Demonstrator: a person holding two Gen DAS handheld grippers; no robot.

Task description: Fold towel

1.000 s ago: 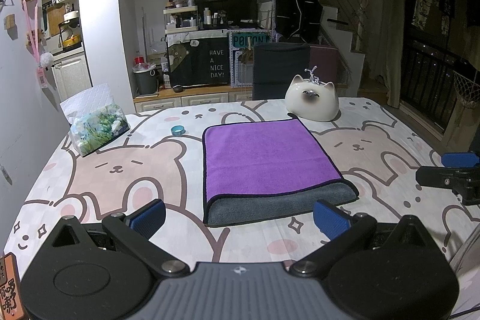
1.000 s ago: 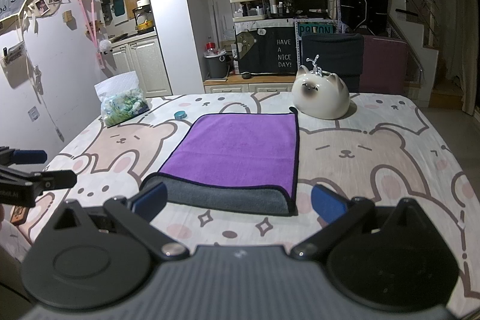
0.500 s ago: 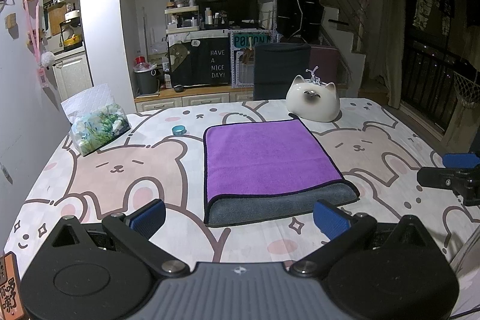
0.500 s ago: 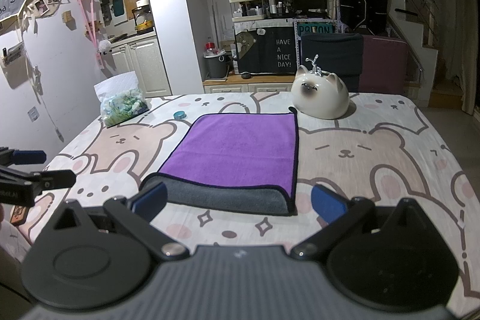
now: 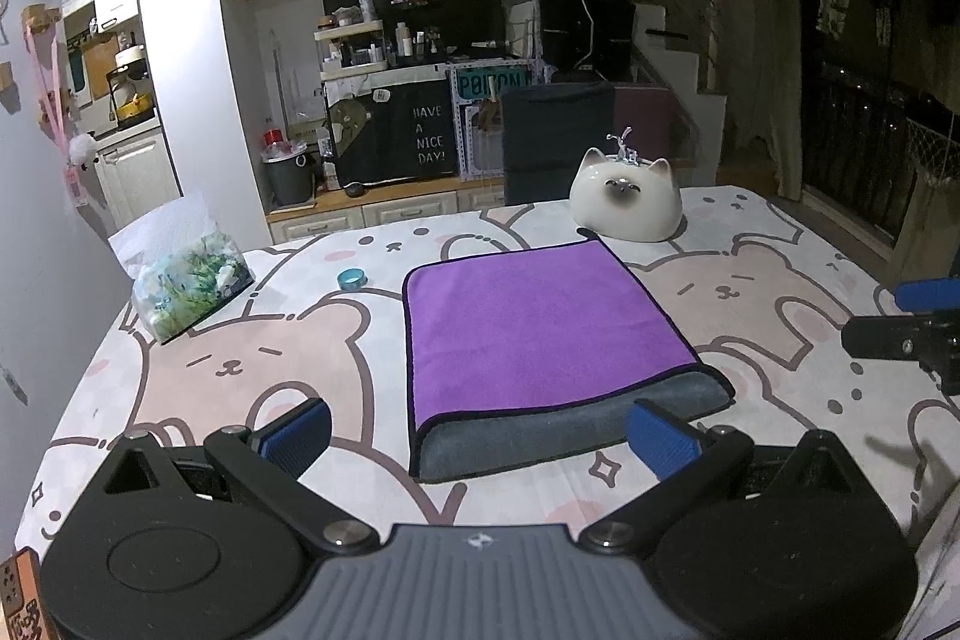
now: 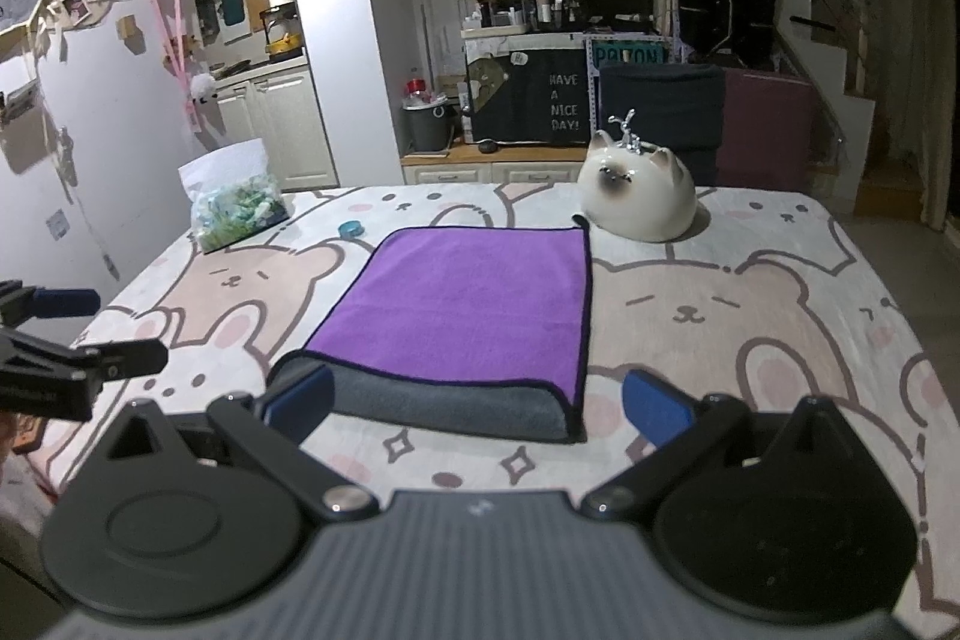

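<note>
Hovering short of purple-and-grey microfibre towel [image 5: 540,340] | towel flat mid-table, one fold in — grey fold edge nearest | left gripper [image 5: 477,436] and right gripper [image 6: 477,409] both spread wide, empty — judged staged to pinch near corners.

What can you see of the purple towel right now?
The purple towel lies flat on the bear-print tablecloth, folded once: a purple plush top layer with dark piping over a grey underside that shows as a rounded fold along the near edge. Its far corner nearly reaches the cat-shaped ceramic. Neither gripper touches it.
</note>
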